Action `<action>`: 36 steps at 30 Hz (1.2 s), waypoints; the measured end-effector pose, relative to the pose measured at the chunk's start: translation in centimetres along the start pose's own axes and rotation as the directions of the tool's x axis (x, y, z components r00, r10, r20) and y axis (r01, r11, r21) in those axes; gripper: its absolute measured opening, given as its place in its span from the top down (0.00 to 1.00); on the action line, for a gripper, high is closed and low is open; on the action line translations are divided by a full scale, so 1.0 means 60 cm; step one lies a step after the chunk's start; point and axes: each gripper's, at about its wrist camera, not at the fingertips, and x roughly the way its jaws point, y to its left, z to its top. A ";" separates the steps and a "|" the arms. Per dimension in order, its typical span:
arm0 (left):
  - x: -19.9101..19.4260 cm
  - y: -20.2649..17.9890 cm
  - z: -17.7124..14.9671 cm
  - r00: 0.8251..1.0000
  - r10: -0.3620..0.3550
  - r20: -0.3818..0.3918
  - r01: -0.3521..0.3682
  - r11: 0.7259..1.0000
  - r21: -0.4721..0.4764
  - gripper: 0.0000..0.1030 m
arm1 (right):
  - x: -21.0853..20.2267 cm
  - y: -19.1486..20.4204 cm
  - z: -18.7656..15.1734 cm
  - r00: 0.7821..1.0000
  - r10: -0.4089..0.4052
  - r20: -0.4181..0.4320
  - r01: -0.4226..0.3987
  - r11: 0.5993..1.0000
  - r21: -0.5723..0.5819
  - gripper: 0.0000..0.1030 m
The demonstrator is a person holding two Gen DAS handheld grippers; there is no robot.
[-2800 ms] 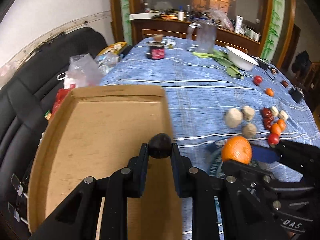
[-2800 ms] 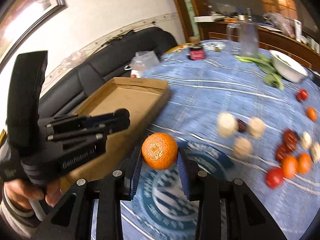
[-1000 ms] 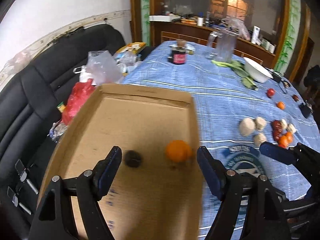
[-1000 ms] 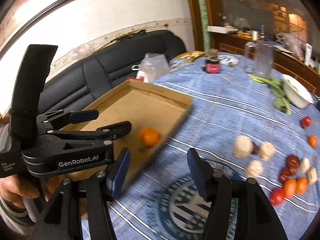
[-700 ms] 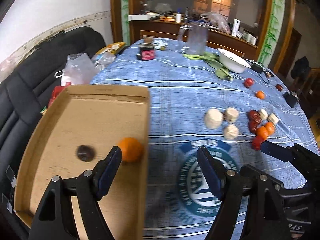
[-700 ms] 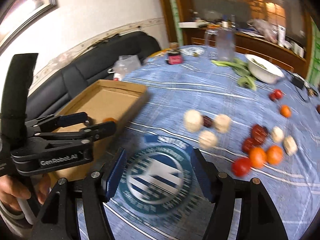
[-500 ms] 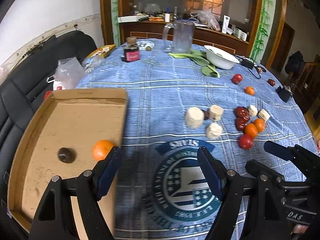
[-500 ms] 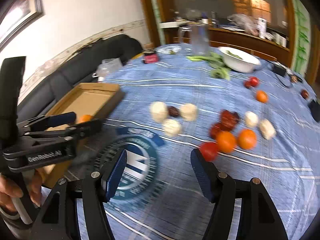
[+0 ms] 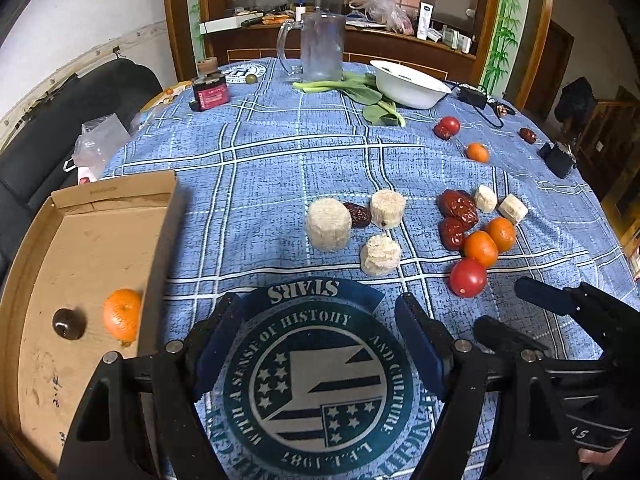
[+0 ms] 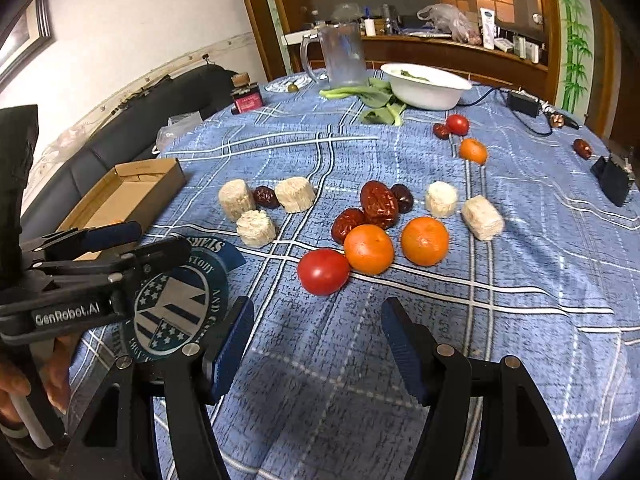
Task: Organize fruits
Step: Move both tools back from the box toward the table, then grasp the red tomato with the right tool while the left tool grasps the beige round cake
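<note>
A cardboard tray (image 9: 80,216) at the table's left edge holds a tangerine (image 9: 121,313) and a small dark fruit (image 9: 68,322). On the blue cloth lie a red tomato (image 10: 323,271), two tangerines (image 10: 369,249), wrinkled red dates (image 10: 378,199) and several pale cylinder pieces (image 10: 255,228). My left gripper (image 9: 318,320) hangs open and empty over the round printed emblem (image 9: 320,384). My right gripper (image 10: 318,320) is open and empty too, just short of the tomato. Farther back sit another tomato (image 10: 457,124) and tangerine (image 10: 473,150).
At the far side stand a glass mug (image 9: 320,46), a white bowl (image 9: 408,84) with green leaves beside it, and a small red jar (image 9: 210,90). A black adapter (image 10: 612,178) and cable lie at right. A black sofa (image 10: 132,120) with plastic bags borders the left.
Both grippers have swung right, away from the tray and toward the fruit cluster, sinking a little. The tangerine and dark fruit stay in the tray.
</note>
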 end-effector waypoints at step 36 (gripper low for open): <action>0.066 -0.034 0.026 0.999 -0.033 -0.028 0.033 0.999 0.023 0.73 | -0.002 -0.011 0.005 0.998 0.056 0.015 -0.057 0.998 0.039 0.65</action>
